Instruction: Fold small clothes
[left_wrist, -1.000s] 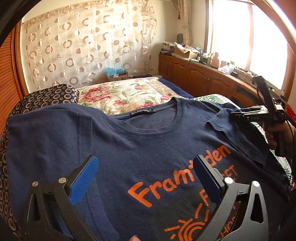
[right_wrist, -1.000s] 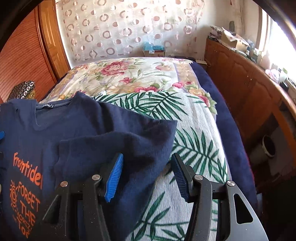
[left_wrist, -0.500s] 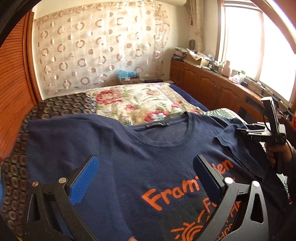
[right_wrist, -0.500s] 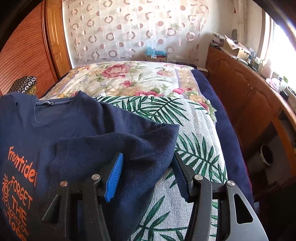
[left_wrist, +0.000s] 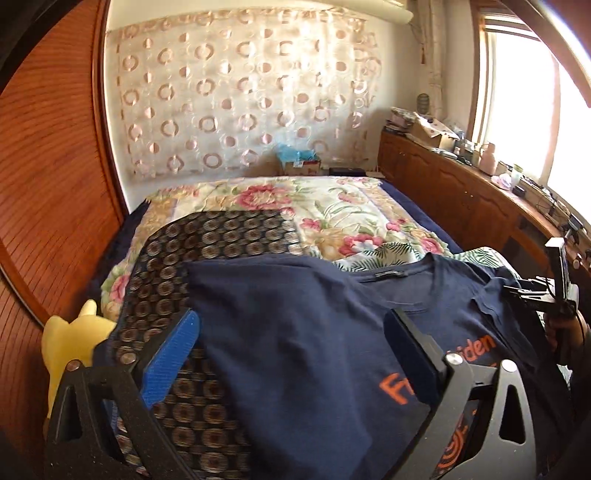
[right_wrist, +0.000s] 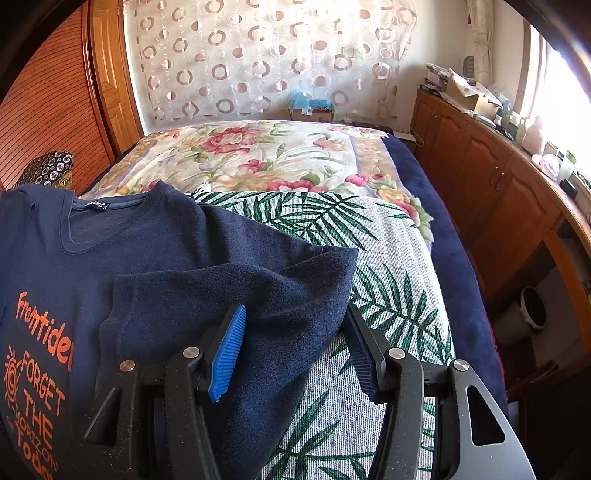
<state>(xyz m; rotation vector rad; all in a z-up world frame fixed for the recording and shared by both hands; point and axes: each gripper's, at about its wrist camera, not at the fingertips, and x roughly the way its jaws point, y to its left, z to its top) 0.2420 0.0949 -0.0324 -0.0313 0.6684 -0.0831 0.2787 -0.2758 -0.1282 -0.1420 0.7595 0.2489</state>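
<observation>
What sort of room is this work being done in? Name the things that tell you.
Most likely a home bedroom: a bed with a floral quilt, a patterned curtain behind it, and wooden cabinets under a window, cluttered with household items.

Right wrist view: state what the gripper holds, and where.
The folded sleeve of the navy T-shirt lies between the right gripper pads; an actual pinch cannot be told.

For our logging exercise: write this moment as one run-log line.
navy T-shirt: on bed, sleeve folded in | left gripper: closing, nothing pinched | right gripper: astride sleeve
</observation>
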